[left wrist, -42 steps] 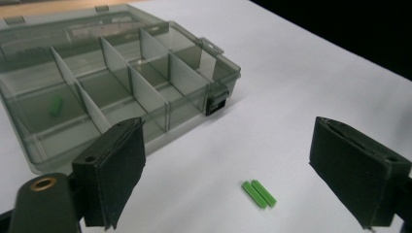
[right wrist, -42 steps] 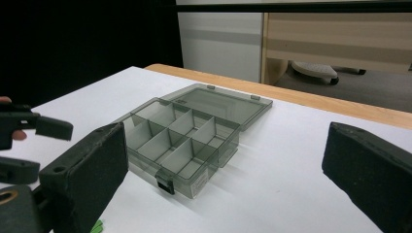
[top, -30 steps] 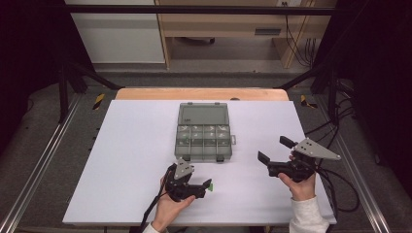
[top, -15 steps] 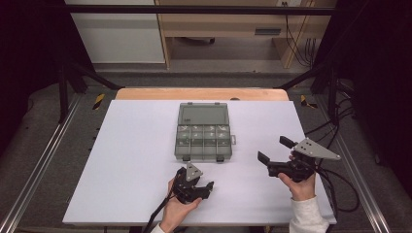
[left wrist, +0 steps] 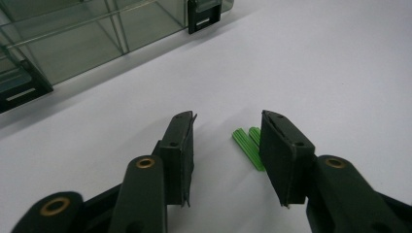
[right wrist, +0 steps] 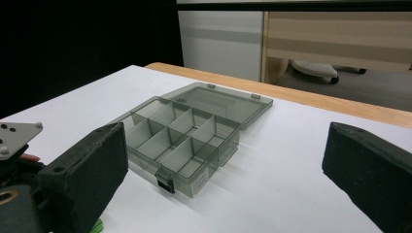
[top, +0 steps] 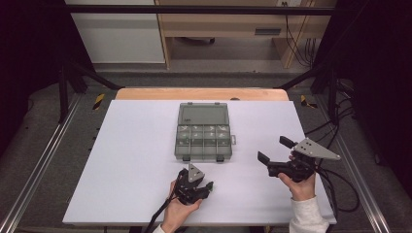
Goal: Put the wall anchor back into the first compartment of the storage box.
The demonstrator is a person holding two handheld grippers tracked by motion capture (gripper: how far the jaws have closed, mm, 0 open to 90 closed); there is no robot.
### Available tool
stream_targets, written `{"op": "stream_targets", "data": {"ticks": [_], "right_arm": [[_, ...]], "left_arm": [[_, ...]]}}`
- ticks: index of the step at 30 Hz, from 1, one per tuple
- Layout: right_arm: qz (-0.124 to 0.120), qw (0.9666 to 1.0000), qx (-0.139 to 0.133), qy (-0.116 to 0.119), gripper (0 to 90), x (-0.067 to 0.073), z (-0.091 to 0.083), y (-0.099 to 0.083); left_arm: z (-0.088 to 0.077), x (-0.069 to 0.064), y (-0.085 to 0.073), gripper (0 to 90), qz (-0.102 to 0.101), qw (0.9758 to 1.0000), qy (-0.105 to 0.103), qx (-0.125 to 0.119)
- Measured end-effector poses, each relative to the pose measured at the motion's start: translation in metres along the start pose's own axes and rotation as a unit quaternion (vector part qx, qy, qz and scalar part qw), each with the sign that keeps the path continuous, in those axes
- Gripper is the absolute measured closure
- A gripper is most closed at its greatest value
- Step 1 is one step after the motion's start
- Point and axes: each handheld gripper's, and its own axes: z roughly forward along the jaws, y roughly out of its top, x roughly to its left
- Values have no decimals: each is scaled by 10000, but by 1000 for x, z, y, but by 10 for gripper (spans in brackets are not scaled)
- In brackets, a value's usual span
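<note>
The left hand-held gripper (top: pixel 203 187) sits low over the near part of the white bench (top: pixel 126 165), held in the person's left hand (top: pixel 177 213) that comes in from the bottom edge of the high view. Its jaws have just been closing. In the left gripper view they stand partly spread, with two green plugs (left wrist: pixel 247 145) lying side by side on the bench between them. The plugs lie close against the right-hand jaw in that view, which covers part of one; whether that pad touches it cannot be told. A clear gap remains between the plugs and the other jaw, so nothing is pinched.

The plugs lie on the near side of the box (top: pixel 203 138), a little apart from its front wall. The box is smoke-grey and see-through, set near the middle of the bench, with its lid (top: pixel 203 115) folded back flat on the far side. Its tray is split into two rows of small compartments, and two black latches hang on the front wall. In the left gripper view the front of the box (left wrist: pixel 73 43) fills the upper left corner.

The right hand-held gripper (top: pixel 273 154) hangs to the right of the box, well apart from it, in the right hand (top: pixel 301 187). Its jaws stand wide apart with nothing between them, and in the right gripper view they frame the open box (right wrist: pixel 182 141).
</note>
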Motion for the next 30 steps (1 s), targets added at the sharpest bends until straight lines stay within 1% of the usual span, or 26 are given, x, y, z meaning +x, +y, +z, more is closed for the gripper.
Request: {"op": "stream_targets", "data": {"ticks": [4,6,8,10,13,16,19,20,22,24,26,30], "right_arm": [[-5,10000,-12,6,31,0,0,0],[-11,10000,2,11,31,0,0,0],[-20,10000,12,4,31,0,0,0],[-14,10000,6,8,31,0,0,0],[-12,10000,-8,6,31,0,0,0],[-22,10000,2,7,31,0,0,0],[-12,10000,-8,8,31,0,0,0],[-20,10000,-4,5,31,0,0,0],[-18,10000,2,8,31,0,0,0],[-13,10000,8,11,31,0,0,0],[-18,10000,7,6,31,0,0,0],[-20,10000,-6,9,31,0,0,0]], "left_arm": [[0,-1,0,603,-22,10000,-46,26],[0,-4,0,638,39,9999,83,63],[0,-5,0,641,44,9999,126,58],[0,-5,1,662,29,9999,141,64],[-1,-6,1,713,23,9999,103,124],[0,-8,1,755,47,9999,88,125],[-1,-7,1,806,-12,9998,-20,173],[-1,-6,1,820,3,9998,-41,204],[-1,-6,2,830,11,9998,-60,211],[-1,-6,3,834,50,9995,-68,294],[-1,-6,4,835,49,9995,-78,316],[-1,-4,5,838,29,9993,-164,326]]}}
